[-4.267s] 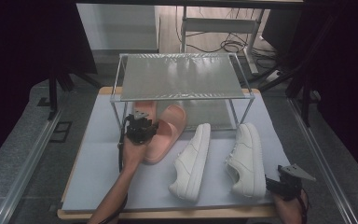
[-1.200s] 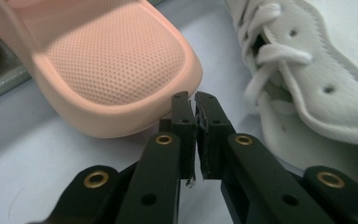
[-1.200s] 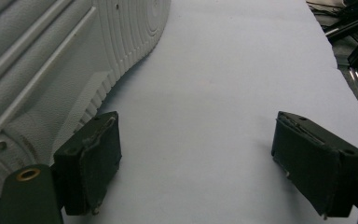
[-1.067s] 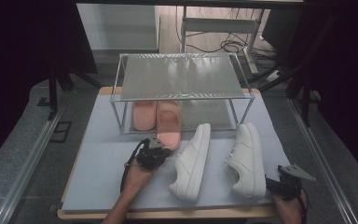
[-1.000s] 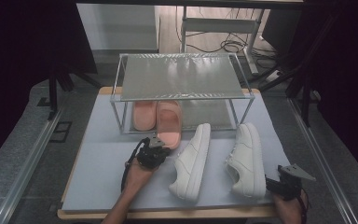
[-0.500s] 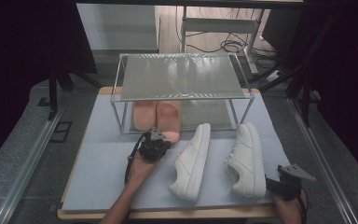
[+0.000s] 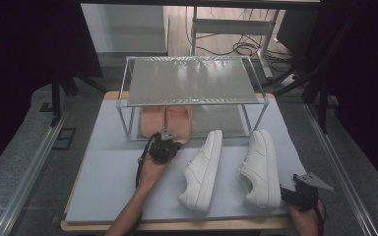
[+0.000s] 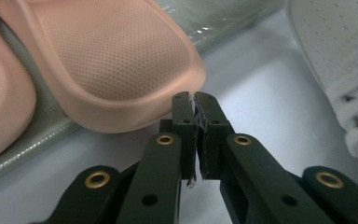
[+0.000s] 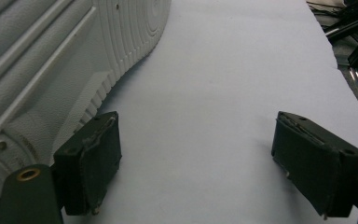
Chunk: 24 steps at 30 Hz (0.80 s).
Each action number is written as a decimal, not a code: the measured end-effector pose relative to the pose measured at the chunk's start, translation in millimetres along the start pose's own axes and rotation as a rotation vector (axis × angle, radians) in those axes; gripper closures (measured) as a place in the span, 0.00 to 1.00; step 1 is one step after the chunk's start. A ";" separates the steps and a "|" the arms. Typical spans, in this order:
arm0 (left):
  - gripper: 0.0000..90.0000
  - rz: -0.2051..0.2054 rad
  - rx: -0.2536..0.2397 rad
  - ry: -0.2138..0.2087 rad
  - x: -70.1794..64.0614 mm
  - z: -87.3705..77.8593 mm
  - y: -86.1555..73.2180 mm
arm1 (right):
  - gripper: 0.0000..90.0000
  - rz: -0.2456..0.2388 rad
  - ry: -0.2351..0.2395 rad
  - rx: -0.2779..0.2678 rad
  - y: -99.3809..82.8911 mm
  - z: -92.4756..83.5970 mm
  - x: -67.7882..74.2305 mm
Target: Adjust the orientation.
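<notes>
Two pink slippers lie side by side on the lower level of a clear shelf rack (image 7: pixel 192 81), the left slipper (image 7: pixel 151 120) and the right slipper (image 7: pixel 179 123). My left gripper (image 7: pixel 169 140) is shut with nothing between its jaws. In the left gripper view its tips (image 8: pixel 194 100) rest against the near rim of the right slipper (image 8: pixel 116 60), beside the left slipper (image 8: pixel 0 107). Two white sneakers (image 7: pixel 204 169) (image 7: pixel 262 167) lie on the mat in front of the rack. My right gripper (image 7: pixel 298 194) stands open at the front right, beside the sole of the right sneaker (image 9: pixel 42 60), its jaws (image 9: pixel 198 140) empty.
The grey mat (image 7: pixel 108 182) covers a wooden table. The rack's metal legs (image 7: pixel 126 125) stand just left of the slippers. A white sneaker (image 8: pixel 340 60) lies close on the right in the left gripper view. Dark stands and cables surround the table.
My left gripper has moved forward toward the rack, and the right pink slipper now sits farther under the shelf next to the other. The right gripper has stayed still.
</notes>
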State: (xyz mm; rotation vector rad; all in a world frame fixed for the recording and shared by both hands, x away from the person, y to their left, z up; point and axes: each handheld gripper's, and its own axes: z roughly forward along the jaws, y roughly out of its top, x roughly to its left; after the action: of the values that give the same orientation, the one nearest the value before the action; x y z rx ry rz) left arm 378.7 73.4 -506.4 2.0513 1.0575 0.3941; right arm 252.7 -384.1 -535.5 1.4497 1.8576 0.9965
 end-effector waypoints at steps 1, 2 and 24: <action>0.97 0.005 0.004 0.008 1.4 0.8 1.0 | 0.17 0.000 0.000 0.000 0.0 0.0 0.0; 0.97 0.003 0.004 0.013 2.9 1.8 1.8 | 0.17 -0.001 0.000 0.000 0.0 0.0 -0.1; 0.97 -0.049 0.002 0.056 21.9 22.0 10.3 | 0.17 -0.001 0.000 0.000 0.0 0.0 -0.1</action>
State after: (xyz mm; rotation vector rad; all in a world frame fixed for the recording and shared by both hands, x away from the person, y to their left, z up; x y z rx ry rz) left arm 410.2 76.2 -514.4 2.0226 1.1402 0.4281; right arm 252.7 -384.2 -535.5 1.4484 1.8580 0.9965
